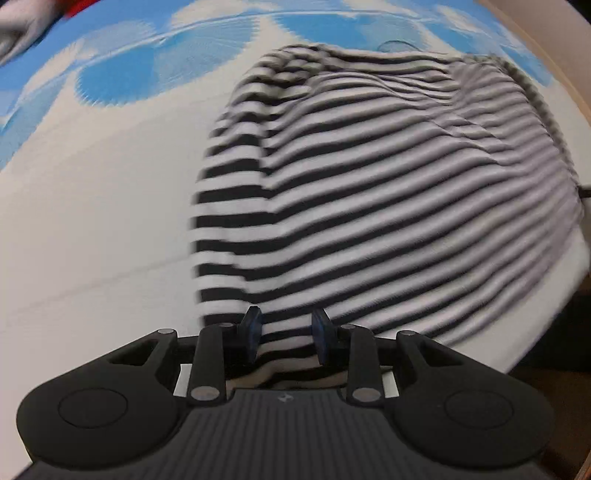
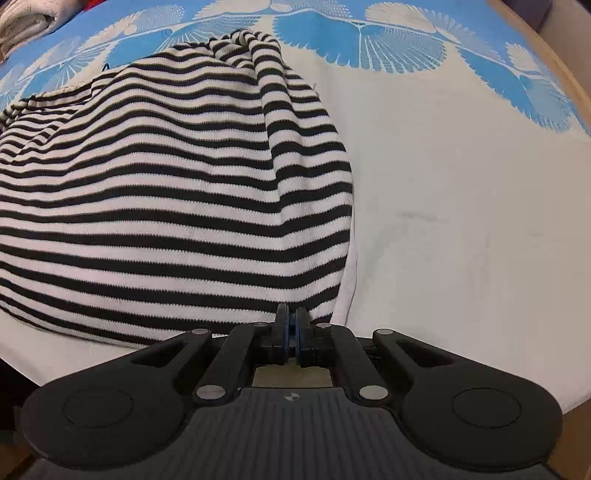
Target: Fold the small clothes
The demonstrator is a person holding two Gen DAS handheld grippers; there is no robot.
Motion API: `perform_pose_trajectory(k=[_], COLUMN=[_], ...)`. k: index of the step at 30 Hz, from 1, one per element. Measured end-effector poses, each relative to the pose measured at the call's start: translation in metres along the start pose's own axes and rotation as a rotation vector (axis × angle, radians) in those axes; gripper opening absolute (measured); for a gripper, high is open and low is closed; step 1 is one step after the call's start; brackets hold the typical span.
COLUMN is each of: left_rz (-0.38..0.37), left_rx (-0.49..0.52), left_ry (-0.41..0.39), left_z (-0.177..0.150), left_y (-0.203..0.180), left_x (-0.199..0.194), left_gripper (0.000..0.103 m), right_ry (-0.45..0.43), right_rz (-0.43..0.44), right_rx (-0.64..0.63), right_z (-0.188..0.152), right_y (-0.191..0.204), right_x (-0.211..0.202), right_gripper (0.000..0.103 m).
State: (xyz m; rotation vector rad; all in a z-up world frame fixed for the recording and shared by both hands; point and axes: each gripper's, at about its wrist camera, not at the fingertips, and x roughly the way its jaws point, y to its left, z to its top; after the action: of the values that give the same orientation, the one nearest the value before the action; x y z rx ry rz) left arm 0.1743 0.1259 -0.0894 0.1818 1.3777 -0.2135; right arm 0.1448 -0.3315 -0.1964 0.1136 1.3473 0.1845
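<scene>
Tabletop (image 2: 461, 221) under white cloth with blue shell print, black-and-white striped knit garment (image 2: 166, 192) spread at nine o'clock, folded cream fabric (image 2: 26, 22) at eleven o'clock

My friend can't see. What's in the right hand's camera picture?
A black-and-white striped top lies rumpled on a white cloth with blue shell patterns. The right gripper, fingers shut, sits at the top's near edge.

Black-and-white striped garment (image 2: 166, 206): knit fabric with horizontal stripes, lying spread but rumpled on the white middle of the worktop. The far end is bunched into folds at the blue pattern; the near hem reaches the front edge.
</scene>
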Motion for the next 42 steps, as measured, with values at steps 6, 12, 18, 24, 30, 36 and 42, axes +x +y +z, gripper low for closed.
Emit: perform_pose_trajectory(k=[6,12,18,24,30,36,42], left_rz=[-0.115,0.014,0.04,0.004,0.115,0.106,0.055], left_rx=[-0.279,-0.177,-0.199,-0.197,-0.198,-0.144,-0.232], left_ry=[-0.335,-0.378,-0.366,-0.349,-0.528,-0.33,-0.472], left_z=[0.017,0.05,0.082,0.101,0.105,0.11,0.099], left_y=[0.042,0.009,0.01,0.02,0.02,0.015,0.024], left_x=[-0.049,-0.03,0.005,0.029,0.008,0.04,-0.005], left_gripper=[0.039,0.053,0.053,0.004,0.003,0.017,0.045], right_ry=[-0.304,-0.421,-0.4,-0.383,-0.507,-0.457,-0.524], right_rz=[0.05,-0.044,-0.069,-0.083,-0.144,-0.083,0.085], right_rx=[0.145,0.171,0.188,0.148,0.237,0.35,0.255], right_z=[0.009,0.053,0.095,0.113,0.129,0.132,0.126], right_y=[-0.014,-0.016,-0.009,0.0,-0.014,-0.034,-0.022], right_x=[-0.041,-0.02,0.01,0.033,0.027,0.039,0.018], right_gripper=[0.02,0.042,0.044,0.043,0.0,0.0,0.055])
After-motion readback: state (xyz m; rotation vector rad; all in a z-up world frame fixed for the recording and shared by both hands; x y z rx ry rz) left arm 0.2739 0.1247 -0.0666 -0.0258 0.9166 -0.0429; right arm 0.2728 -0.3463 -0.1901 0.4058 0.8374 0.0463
